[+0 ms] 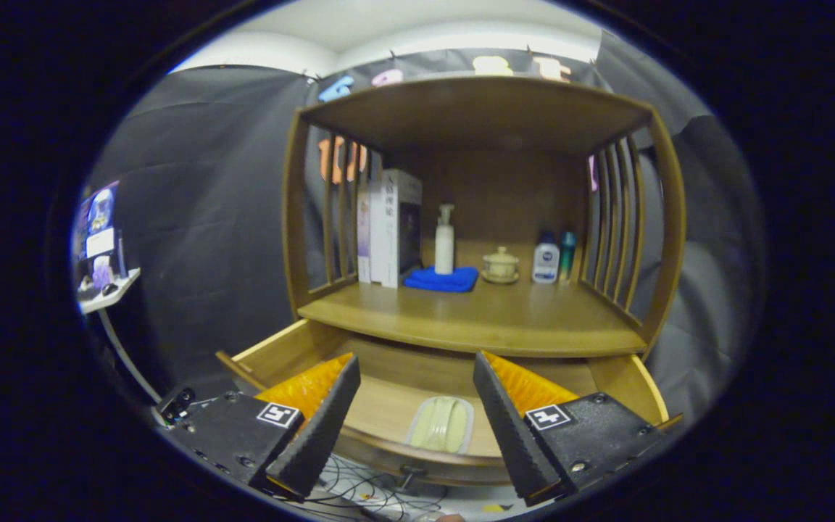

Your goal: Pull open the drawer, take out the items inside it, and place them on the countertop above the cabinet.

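The wooden cabinet's drawer (396, 397) stands pulled open below the countertop (490, 319). A pale, cream-coloured oblong item (441, 425) lies flat on the drawer floor near its front wall. My gripper (414, 366) is open, its two fingers spread wide above the drawer, with the pale item showing between and a little below them. Neither finger touches it.
On the countertop stand several books (388, 228), a pump bottle (445, 241) on a folded blue cloth (441, 279), a small lidded cup (500, 265) and two small bottles (554, 257). Slatted sides and a top shelf (483, 109) enclose it. Cables (367, 489) lie below the drawer front.
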A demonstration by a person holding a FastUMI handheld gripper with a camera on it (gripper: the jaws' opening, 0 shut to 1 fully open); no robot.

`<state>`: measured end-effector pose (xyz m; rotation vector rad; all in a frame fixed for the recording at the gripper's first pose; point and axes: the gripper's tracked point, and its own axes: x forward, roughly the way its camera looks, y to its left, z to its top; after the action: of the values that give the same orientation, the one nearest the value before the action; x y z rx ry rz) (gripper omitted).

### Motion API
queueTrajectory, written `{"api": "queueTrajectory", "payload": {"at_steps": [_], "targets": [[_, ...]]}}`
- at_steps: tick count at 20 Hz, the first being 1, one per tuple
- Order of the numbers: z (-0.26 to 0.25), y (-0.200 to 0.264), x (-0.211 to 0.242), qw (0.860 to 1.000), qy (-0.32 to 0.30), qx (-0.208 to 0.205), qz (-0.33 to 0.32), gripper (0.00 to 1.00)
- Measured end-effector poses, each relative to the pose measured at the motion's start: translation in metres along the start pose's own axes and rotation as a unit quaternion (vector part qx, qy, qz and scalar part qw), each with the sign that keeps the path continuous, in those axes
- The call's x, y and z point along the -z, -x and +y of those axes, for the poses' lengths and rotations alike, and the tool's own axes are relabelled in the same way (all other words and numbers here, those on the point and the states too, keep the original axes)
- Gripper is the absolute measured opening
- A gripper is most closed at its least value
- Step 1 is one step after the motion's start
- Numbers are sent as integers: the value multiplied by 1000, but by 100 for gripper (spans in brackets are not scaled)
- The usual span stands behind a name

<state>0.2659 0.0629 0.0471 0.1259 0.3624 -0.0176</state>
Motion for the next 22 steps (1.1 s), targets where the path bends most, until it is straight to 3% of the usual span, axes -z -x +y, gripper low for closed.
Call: {"api": "queueTrajectory", "payload": {"at_steps": [2,5,11,15,20,22], "targets": [[-5,-23,17,995,-11,12,96,96],[-8,-47,40,977,-50,3,208,91],[-16,-65,76,952,-69,26,298,83],[-21,-65,81,945,-66,26,318,68],[-22,-68,89,940,-71,26,332,28],[-22,-68,83,944,-69,21,322,20]]}}
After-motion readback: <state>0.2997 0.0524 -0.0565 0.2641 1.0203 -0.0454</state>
